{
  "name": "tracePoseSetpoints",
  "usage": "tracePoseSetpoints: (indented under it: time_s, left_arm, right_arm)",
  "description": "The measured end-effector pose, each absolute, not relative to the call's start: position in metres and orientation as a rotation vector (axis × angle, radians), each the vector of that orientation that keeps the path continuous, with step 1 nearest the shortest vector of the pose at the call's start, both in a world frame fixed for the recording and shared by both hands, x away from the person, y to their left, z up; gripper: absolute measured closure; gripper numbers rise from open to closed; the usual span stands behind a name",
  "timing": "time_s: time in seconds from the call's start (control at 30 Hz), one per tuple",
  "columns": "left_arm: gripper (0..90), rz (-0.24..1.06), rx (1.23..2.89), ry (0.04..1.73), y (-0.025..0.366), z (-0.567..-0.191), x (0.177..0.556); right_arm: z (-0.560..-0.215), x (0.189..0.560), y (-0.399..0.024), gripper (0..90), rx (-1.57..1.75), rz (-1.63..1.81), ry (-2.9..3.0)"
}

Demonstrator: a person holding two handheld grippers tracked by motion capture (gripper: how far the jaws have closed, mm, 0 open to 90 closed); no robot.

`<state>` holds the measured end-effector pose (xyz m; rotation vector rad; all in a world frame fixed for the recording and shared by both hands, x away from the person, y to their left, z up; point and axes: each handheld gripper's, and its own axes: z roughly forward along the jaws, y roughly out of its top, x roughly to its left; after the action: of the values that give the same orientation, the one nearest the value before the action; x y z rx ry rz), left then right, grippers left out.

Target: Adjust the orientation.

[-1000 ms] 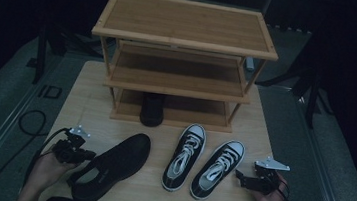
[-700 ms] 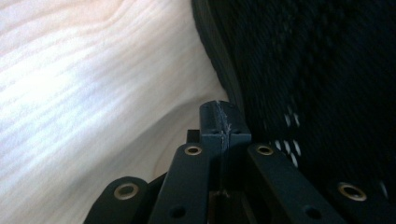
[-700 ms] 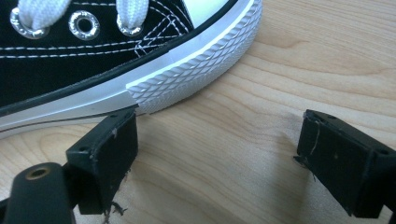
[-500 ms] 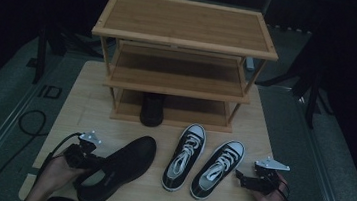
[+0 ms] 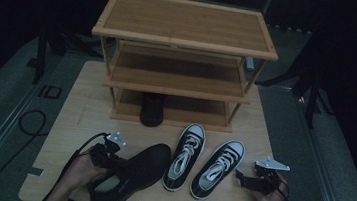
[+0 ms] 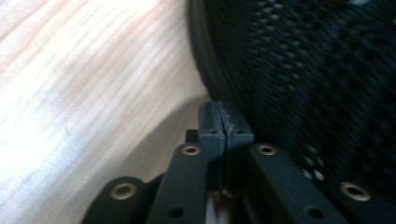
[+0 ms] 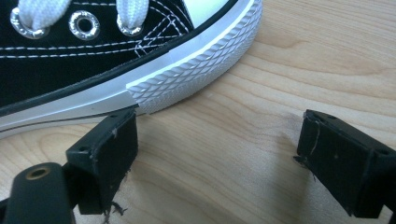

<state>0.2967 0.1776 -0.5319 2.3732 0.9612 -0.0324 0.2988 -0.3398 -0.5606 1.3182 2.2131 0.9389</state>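
**Black mesh shoe nudged toward the sneaker pair – L claw pressed against it, R claw idle**

Near edge: L gripper [image 5: 105,154] sits at the heel end of the black mesh low-top shoe [image 5: 130,178]. In the left gripper view its jaws stand together, pads meeting with nothing between them, tips touching the shoe's dark knit side [image 6: 299,84]; jaws have just eased apart a trace, gap barely visible. No grip on the shoe: contact reads as a push, not a hold.

Change vs. the two earlier high views: L hand and shoe have shifted toward table centre. Shoe toe now lies just beside the left black-and-white canvas sneaker [image 5: 185,156]. Judgement: shoe is being lined up w/ the pair ahead of shelving; a proper grasp is not yet made.

R gripper [image 5: 241,180]: jaws wide, empty, resting on the light wood table [image 7: 261,154], near jaw just beside the white ribbed sole of the right canvas sneaker [image 7: 187,79]. Unmoved vs. earlier views.

Farther back: three-tier bamboo shoe rack [image 5: 183,56], upper shelves bare. A dark round-ended object [image 5: 152,110] sits on the bottom shelf; type too dim to tell.
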Motion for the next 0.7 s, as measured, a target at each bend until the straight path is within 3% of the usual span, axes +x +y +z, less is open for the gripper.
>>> tracePoseSetpoints:
  time_s: [0.43, 0.7]
  left_arm:
    - [69.2, 0.079, 2.331, 0.998, 0.192, -0.504, 0.292]
    - [64.9, 0.136, 2.306, 0.97, 0.2, -0.473, 0.279]
  right_arm:
    - [-0.561, 0.299, -0.34, 12.2, 1.318, 0.939, 2.213]
    - [-0.561, 0.299, -0.34, 12.2, 1.318, 0.939, 2.213]
